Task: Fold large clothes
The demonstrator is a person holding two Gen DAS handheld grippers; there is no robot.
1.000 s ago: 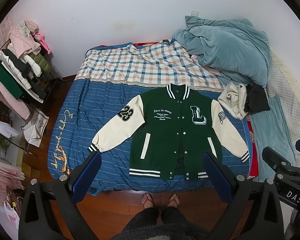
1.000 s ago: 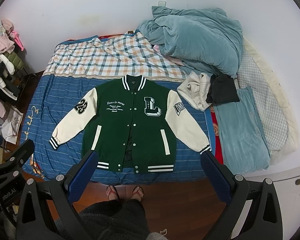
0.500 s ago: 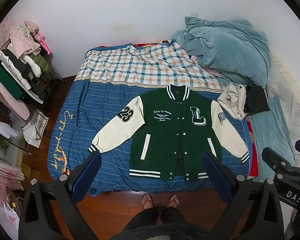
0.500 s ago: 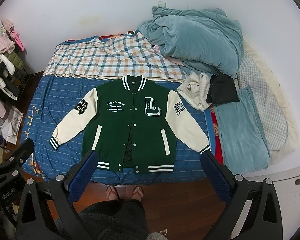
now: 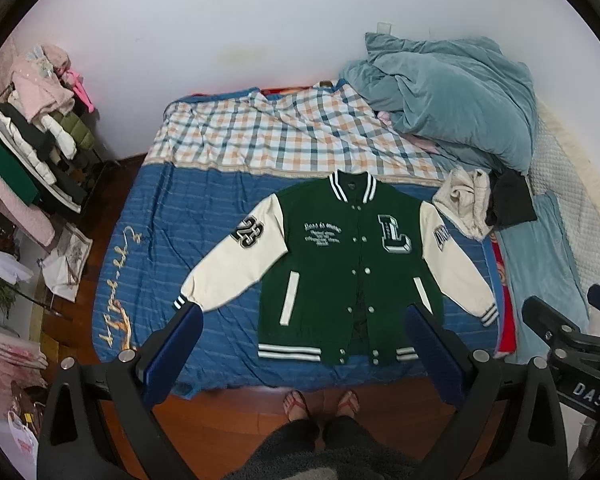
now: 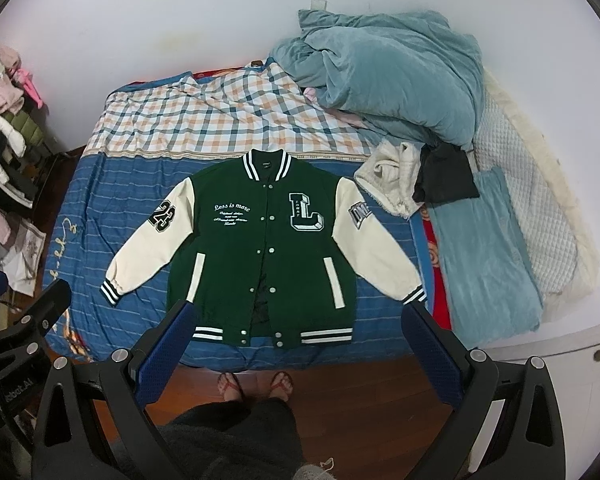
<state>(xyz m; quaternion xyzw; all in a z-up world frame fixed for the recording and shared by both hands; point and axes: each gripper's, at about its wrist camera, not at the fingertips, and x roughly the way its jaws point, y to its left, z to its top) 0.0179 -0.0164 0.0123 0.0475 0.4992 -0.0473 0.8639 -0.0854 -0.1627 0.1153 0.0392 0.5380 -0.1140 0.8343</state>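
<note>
A green varsity jacket (image 5: 340, 272) with cream sleeves lies flat, front up and buttoned, on the blue striped bedspread (image 5: 168, 240); it also shows in the right wrist view (image 6: 264, 256). Its sleeves spread out to both sides. My left gripper (image 5: 300, 320) is open and empty, held high above the bed's near edge. My right gripper (image 6: 298, 316) is also open and empty, at the same height, to the right of the left one. Neither touches the jacket.
A teal duvet (image 5: 452, 96) is heaped at the bed's far right, with a cream garment (image 5: 464, 200) and a black one (image 5: 510, 200) beside it. A clothes rack (image 5: 28, 148) stands left. The person's feet (image 5: 320, 402) stand on the wooden floor.
Both views have shifted only slightly; the jacket lies as before and both grippers stay open.
</note>
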